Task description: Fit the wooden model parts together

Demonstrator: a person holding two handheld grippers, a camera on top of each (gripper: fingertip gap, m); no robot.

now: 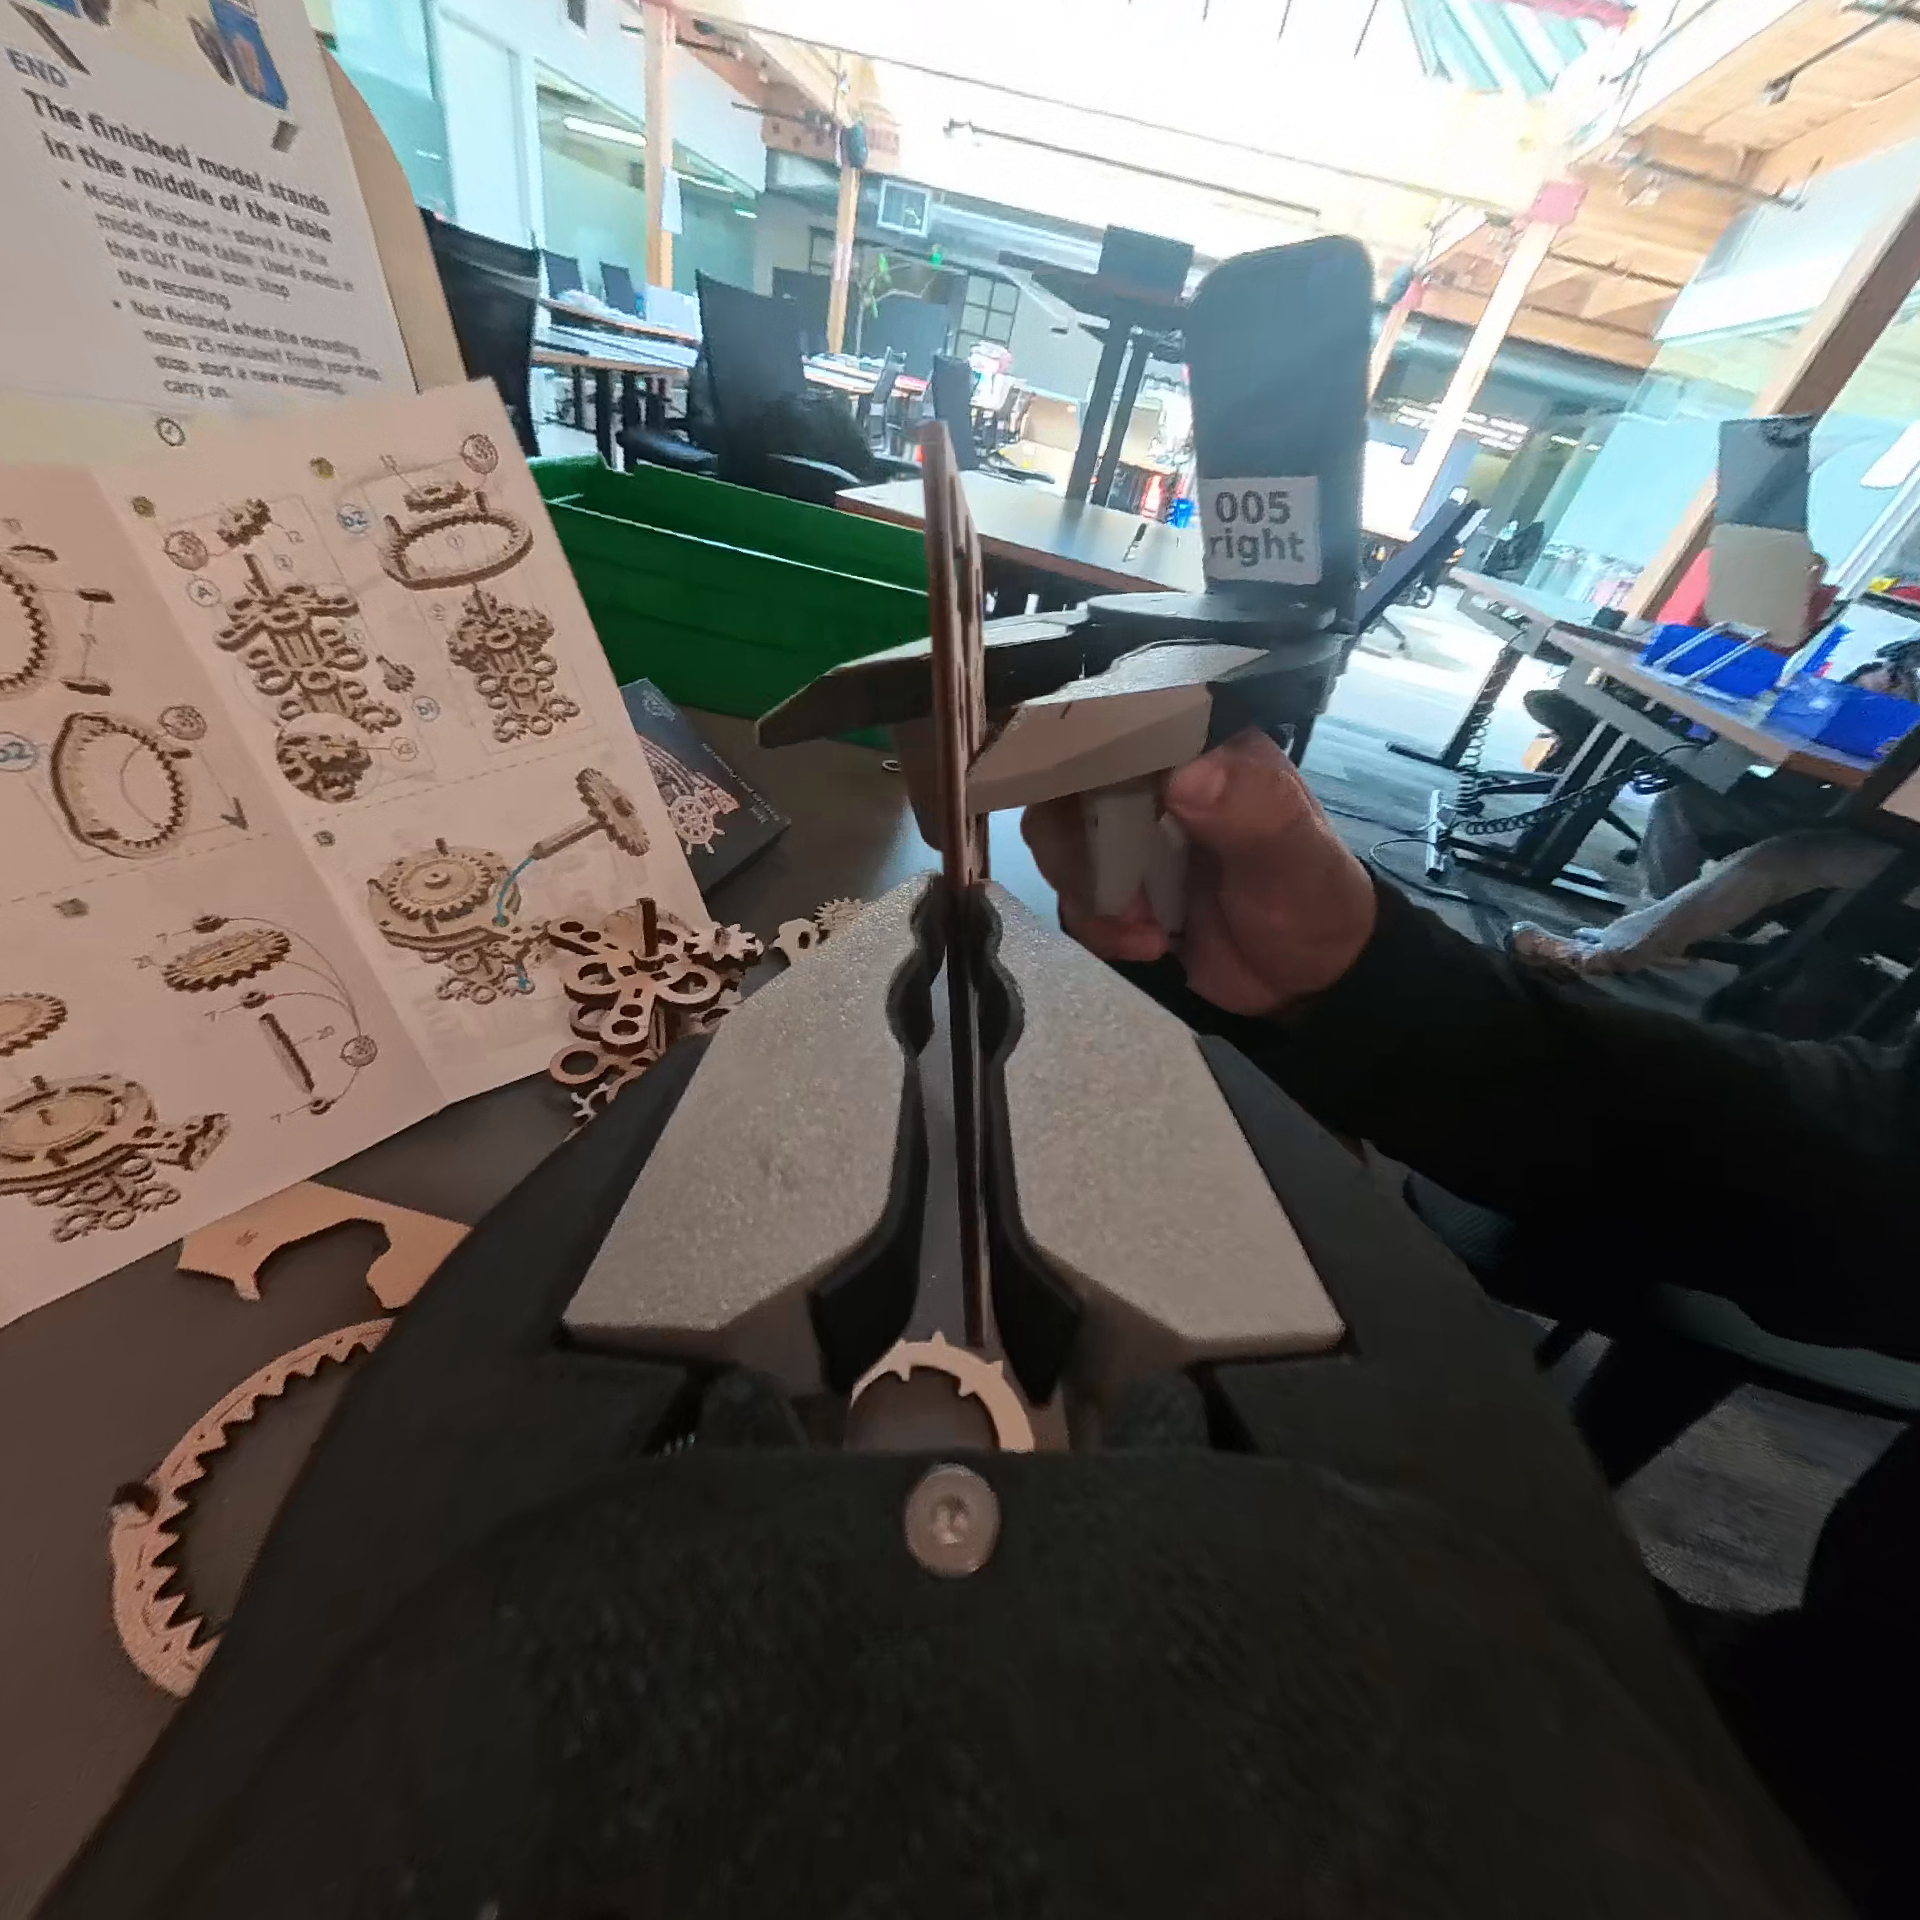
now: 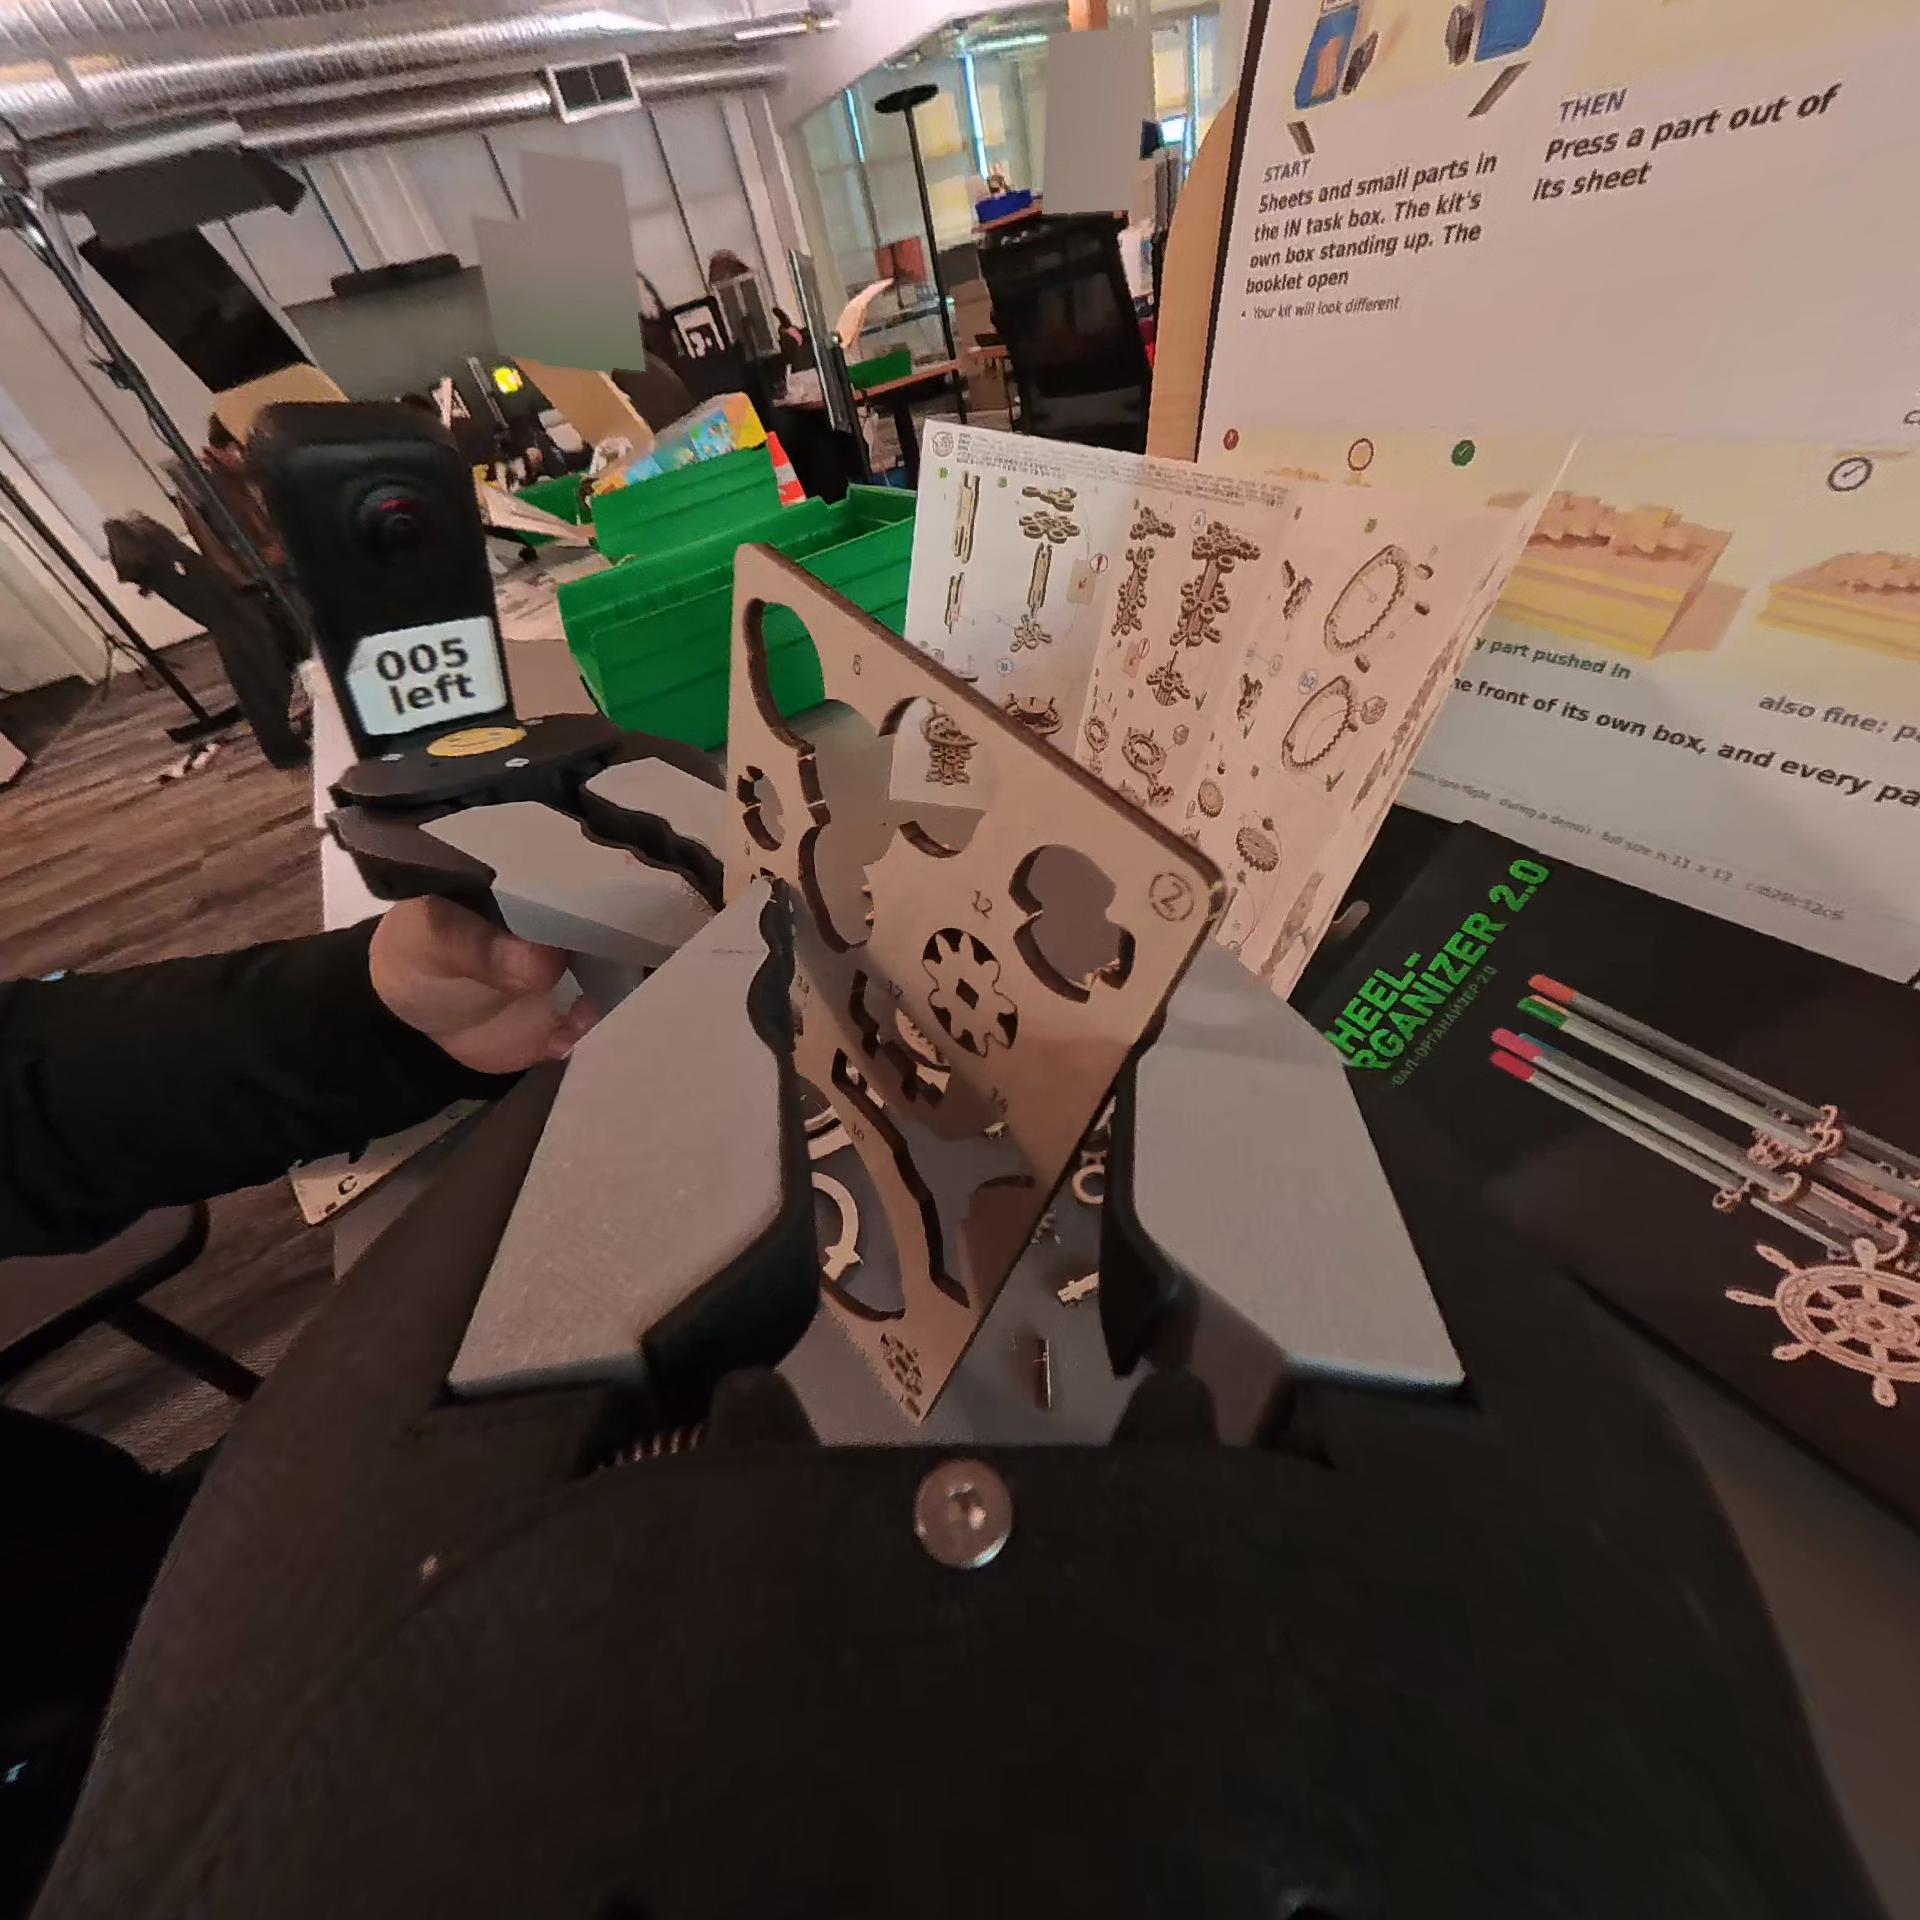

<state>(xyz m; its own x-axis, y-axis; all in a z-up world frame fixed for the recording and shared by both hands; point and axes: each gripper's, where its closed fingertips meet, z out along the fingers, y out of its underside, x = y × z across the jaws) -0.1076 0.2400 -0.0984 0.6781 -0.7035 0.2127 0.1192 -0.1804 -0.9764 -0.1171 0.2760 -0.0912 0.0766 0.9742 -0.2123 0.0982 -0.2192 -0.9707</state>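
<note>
— Looking at the left gripper (image 1: 961,914), what is it doing?
— Its fingers are clenched on the edge of the wooden parts sheet (image 2: 966,935), which stands upright above the dark table (image 1: 73,1403).
— And the right gripper (image 2: 956,1049)?
— Released: its jaws stand wide, one finger on each side of the sheet, which passes between them.
— Where are the other parts?
— A half-built wooden gear assembly (image 1: 644,987) sits beside the open instruction booklet (image 1: 260,790), near a toothed ring piece (image 1: 197,1507). Green bins (image 2: 717,613) stand behind, and the dark kit box (image 2: 1662,1143) lies to the right.
</note>
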